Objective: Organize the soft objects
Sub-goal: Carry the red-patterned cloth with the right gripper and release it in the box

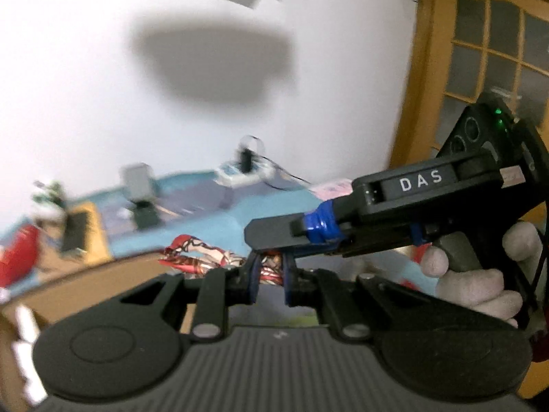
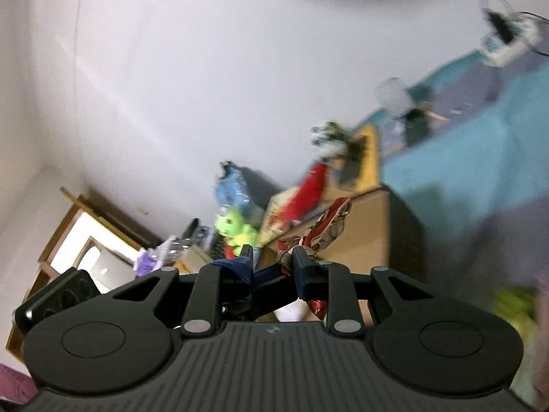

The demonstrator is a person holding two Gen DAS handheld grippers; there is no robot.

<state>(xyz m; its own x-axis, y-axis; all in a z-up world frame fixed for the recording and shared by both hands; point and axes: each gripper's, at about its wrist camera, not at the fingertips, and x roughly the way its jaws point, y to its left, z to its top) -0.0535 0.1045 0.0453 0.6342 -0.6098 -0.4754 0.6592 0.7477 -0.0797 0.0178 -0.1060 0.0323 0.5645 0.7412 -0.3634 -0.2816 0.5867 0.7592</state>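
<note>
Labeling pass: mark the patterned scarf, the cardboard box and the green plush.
patterned scarf (image 2: 331, 221), right wrist view, on the red-and-white fold hanging past the jaws.
cardboard box (image 2: 363, 240), right wrist view, on its bare brown side wall.
green plush (image 2: 236, 228), right wrist view, on its body.

White wall (image 1: 85, 86) behind a teal-covered surface (image 1: 206, 226). Wooden door (image 1: 480, 51) with glass panes at right. Cardboard box (image 2: 387, 226) in foreground.

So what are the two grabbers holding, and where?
Both hold the same red patterned scarf. The left gripper pinches one bunched end, the right gripper another bunched part. Which exact corners cannot be told.
</note>
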